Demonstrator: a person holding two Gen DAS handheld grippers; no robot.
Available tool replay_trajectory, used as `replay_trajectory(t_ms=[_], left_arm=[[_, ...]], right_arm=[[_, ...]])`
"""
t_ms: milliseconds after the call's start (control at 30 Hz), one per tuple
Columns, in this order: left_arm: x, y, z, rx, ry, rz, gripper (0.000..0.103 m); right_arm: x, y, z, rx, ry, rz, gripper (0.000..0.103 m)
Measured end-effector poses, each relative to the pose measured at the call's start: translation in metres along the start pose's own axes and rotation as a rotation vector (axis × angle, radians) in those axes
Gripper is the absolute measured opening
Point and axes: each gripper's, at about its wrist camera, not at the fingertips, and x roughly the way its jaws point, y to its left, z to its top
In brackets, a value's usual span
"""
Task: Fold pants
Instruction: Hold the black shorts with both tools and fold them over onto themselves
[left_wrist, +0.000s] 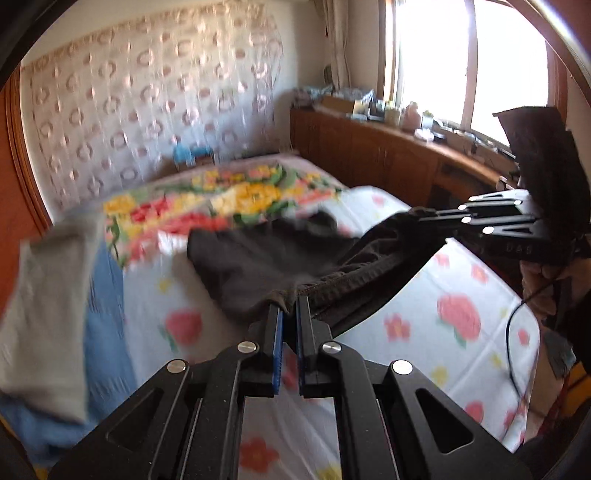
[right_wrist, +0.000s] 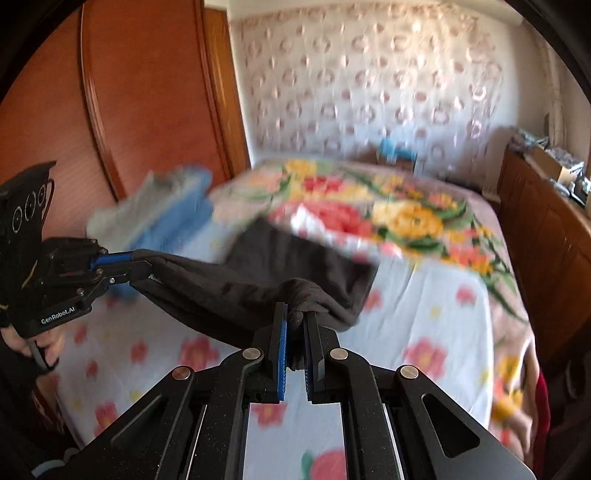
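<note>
Dark pants held aloft by the waistband over a flowered bed

Left tool (left_wrist: 289, 308) and right tool (right_wrist: 295, 319) each pinch the pants (left_wrist: 266, 258), legs trailing on the bed (left_wrist: 461, 295); judged mid-spread, next lowering them flat and even

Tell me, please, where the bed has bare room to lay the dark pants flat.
The floral sheet is bare between the bright flowered blanket and the near edge. The grey and blue clothes crowd the wardrobe side. Both the left gripper and right gripper clamp the pants.
</note>
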Motion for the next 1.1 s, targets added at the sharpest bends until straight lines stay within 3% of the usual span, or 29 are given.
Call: replay_trajectory(t_ms=[300, 467, 1100], left_arm=[[-0.01, -0.013, -0.027, -0.033, 0.008, -0.042, 0.007], [-0.019, -0.019, -0.04, -0.03, -0.009, -0.056, 0.007], [-0.065, -0.058, -0.093, -0.009, -0.017, -0.072, 0.007]], right_arm=[[0.002, 0.004, -0.007, 0.056, 0.042, 0.028, 0.007], [0.0, 0.003, -0.039, 0.077, 0.051, 0.019, 0.007], [-0.037, 0.028, -0.088, 0.096, 0.058, 0.006, 0.007]])
